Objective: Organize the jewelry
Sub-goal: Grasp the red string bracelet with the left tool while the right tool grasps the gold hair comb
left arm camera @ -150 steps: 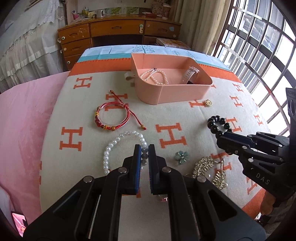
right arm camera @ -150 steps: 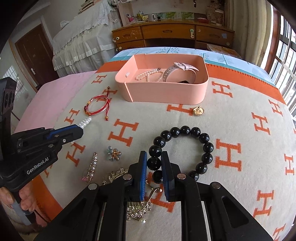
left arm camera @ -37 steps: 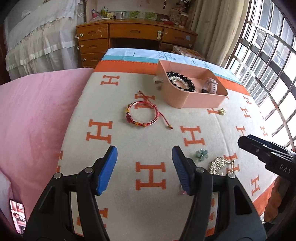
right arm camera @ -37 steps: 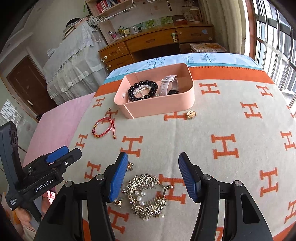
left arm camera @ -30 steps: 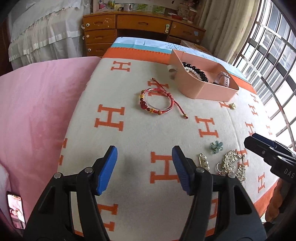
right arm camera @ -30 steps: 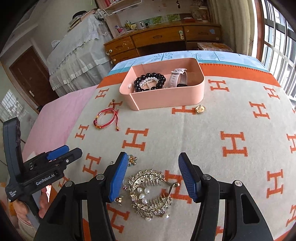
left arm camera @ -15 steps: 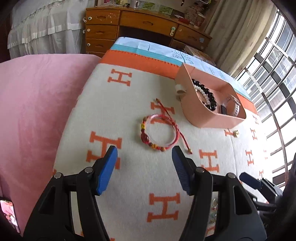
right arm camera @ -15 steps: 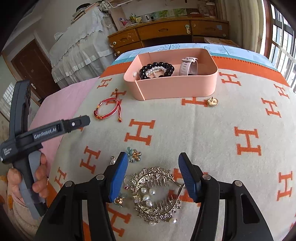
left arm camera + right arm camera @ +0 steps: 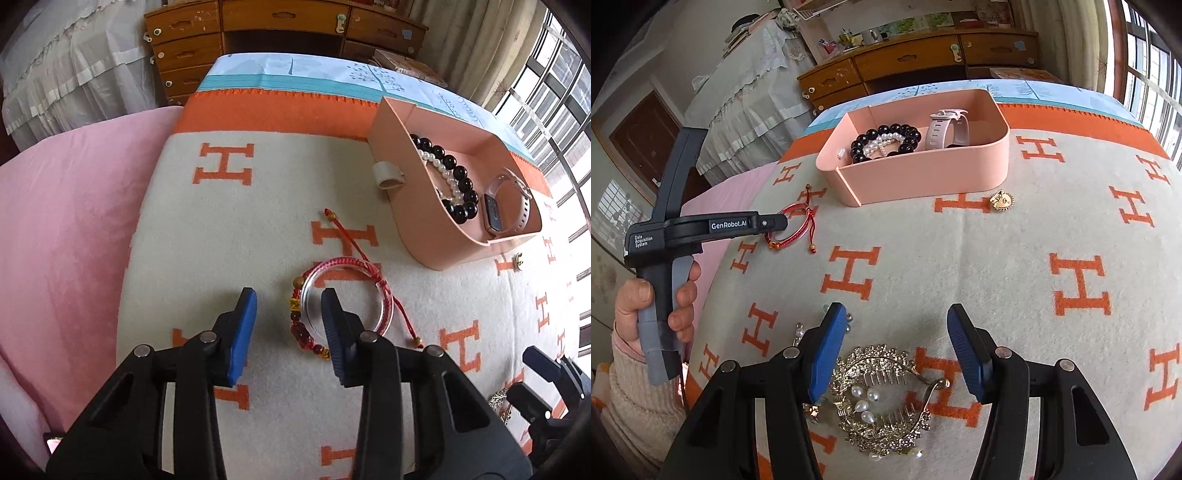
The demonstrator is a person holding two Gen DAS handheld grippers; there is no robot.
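Over the near middle of the blanket [image 9: 258, 221], the left wrist view shows the left gripper [image 9: 286, 325] with its blue fingers spread wide and holding nothing. Its right finger lies across the near left arc of the red string bracelet [image 9: 343, 291], which rests flat on the blanket with its cord trailing toward the far side and toward the near right. Whether the pads touch the bracelet or hover above it cannot be told. Farther right stands the pink tray [image 9: 417, 218]; inside it lie a black bead bracelet [image 9: 458, 173], a white pearl strand [image 9: 441, 170] tangled with it, and a pink watch [image 9: 509, 206]. A small gold charm [image 9: 520, 260] sits on the blanket just beyond the tray's near right corner.

Seen from the right wrist, the right gripper [image 9: 899, 347] is likewise spread open and empty, poised over a gilt pearl hair comb [image 9: 882, 398] at the near edge. A small pearl clip [image 9: 799, 332] and a flower brooch [image 9: 847, 323] peek out just left of its left finger. The tray [image 9: 923, 173] stands at the far middle, the charm [image 9: 1001, 201] just near it, and the red bracelet [image 9: 792, 229] well to the left, under the tip of the left gripper [image 9: 775, 223].

By my judgement roughly three pieces are stowed. Five remain out: bracelet, comb, clip, brooch and charm. The bracelet and the comb look likely to be picked up next.
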